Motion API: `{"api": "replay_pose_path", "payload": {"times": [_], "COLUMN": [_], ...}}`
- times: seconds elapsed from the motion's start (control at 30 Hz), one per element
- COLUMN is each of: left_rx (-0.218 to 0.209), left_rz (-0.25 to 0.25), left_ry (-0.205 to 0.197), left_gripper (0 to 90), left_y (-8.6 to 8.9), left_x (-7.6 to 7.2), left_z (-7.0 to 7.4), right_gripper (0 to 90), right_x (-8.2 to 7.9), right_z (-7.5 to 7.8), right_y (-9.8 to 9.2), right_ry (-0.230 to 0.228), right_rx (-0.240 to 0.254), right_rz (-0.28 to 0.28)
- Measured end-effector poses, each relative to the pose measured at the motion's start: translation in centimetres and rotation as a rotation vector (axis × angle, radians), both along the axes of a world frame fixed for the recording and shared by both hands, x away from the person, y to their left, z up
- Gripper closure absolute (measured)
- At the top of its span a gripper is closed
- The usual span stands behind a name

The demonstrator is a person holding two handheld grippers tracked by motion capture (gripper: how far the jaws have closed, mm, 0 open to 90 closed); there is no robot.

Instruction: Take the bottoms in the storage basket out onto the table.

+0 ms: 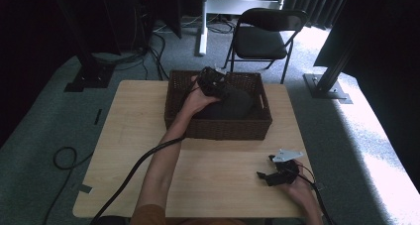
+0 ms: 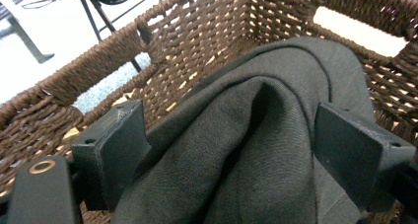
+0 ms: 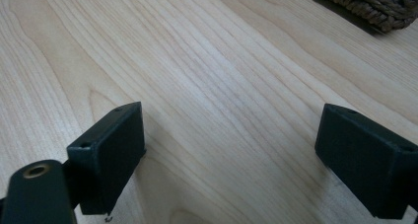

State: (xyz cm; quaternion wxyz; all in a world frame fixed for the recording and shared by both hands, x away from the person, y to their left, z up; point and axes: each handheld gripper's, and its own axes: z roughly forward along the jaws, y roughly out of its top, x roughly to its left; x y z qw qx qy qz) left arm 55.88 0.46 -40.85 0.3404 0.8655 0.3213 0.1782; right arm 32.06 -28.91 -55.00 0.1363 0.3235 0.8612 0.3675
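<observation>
Nearest the high camera, the person's two forearms enter from the bottom edge, each hand holding one gripper. One right gripper (image 1: 280,171) rests low over the bare front-right area of the table (image 1: 129,136), well apart from the basket. Its jaws stand spread with nothing between them; in the right gripper view, wood grain lies under the gap (image 3: 231,150). This position reads as a parked, idle one that keeps the right hand clear of the working area.

One left gripper (image 2: 231,150) reaches into the single brown wicker basket (image 1: 252,131), which sits at the far middle of the table. Its jaws are spread wide on either side of a raised fold of one dark grey cloth (image 2: 276,100). The pads appear close to the fabric, but they are not pinching it. The cloth lies bunched inside the basket, against the woven walls. The straddling position suggests either a grasp about to be made or a release just completed; the pictures do not settle which.

Count: two grippers, one basket, one cloth, one table. One black folding chair (image 1: 262,36) stands on the floor beyond the table.
</observation>
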Motion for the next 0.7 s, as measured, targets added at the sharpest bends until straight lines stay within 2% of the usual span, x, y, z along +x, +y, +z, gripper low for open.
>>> {"api": "replay_pose_path", "payload": {"times": [0.17,0.4,0.47,0.7], "left_rx": [0.012,0.030,0.048,0.091], "left_rz": [-0.017,-0.006,-0.013,-0.035], "left_ry": [0.024,0.045,0.045,0.090], "left_gripper": [14.7,14.7,14.7,14.8], "left_y": [-0.4,-0.6,-0.8,-1.5], "left_x": [0.1,0.4,0.5,0.6], "left_z": [-0.9,-2.1,-2.4,-3.3], "right_gripper": [11.4,11.4,11.4,11.4], "right_x": [0.0,0.0,0.0,0.0], "right_z": [0.0,0.0,0.0,0.0], "right_y": [0.0,0.0,0.0,0.0], "right_ry": [0.000,-0.001,-0.001,-0.001], "right_rx": [0.000,0.000,-0.001,-0.001], "right_rz": [0.000,0.000,0.000,0.000]}}
